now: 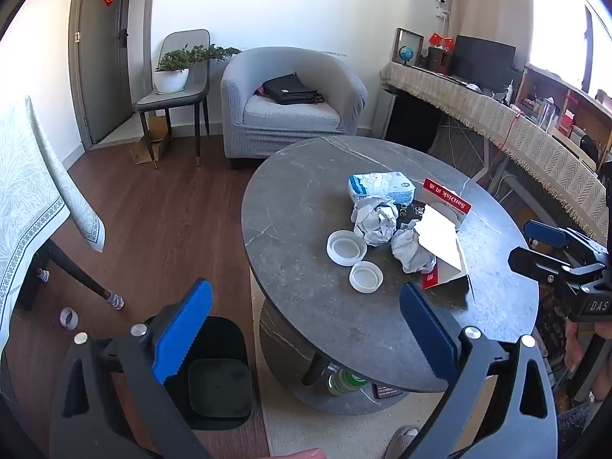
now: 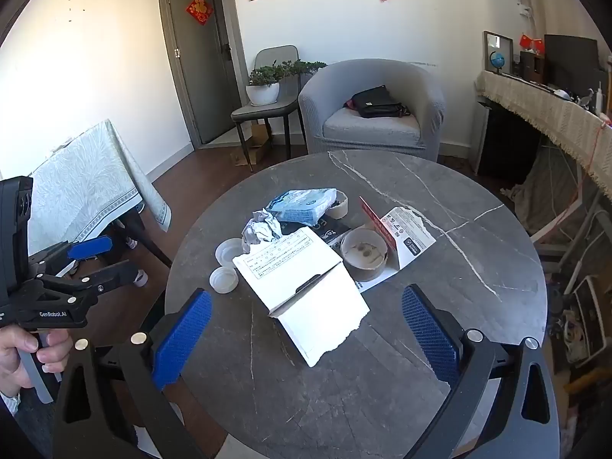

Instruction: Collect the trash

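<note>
The round grey marble worktop [image 2: 440,229] serves as the landmark. Its near rim curves just under the right gripper [image 2: 306,338], whose blue pads stand spread to their widest with nothing between them but bare stone and the torn edge of a white cardboard box [image 2: 306,287]; no pad touches anything. That gripper tilts down toward the worktop from its near side. The left gripper [image 1: 306,329] hangs off the worktop's left rim, partly over the wooden floor [image 1: 160,210], also fully spread and empty, tilted down likewise. A hand [image 2: 23,352] wraps its handle at the worktop's left side.

Below the left rim, on the floor, stands a black bin [image 1: 214,375]. The strip of worktop nearest both grippers is bare, and so is its right part.

The trash lies clustered toward the worktop's middle: two white plastic lids [image 1: 355,262] nearest the left rim, crumpled paper balls [image 1: 390,235] just beyond them, the opened white box beside those, a red-edged SanDisk package [image 1: 447,199], a cardboard tape roll [image 2: 363,254], and a blue tissue pack [image 2: 302,204] farthest in.

Beyond the worktop's far rim sits a grey armchair [image 2: 371,114]; to its left a cloth-covered table [image 2: 88,187] leaves an open floor lane.
</note>
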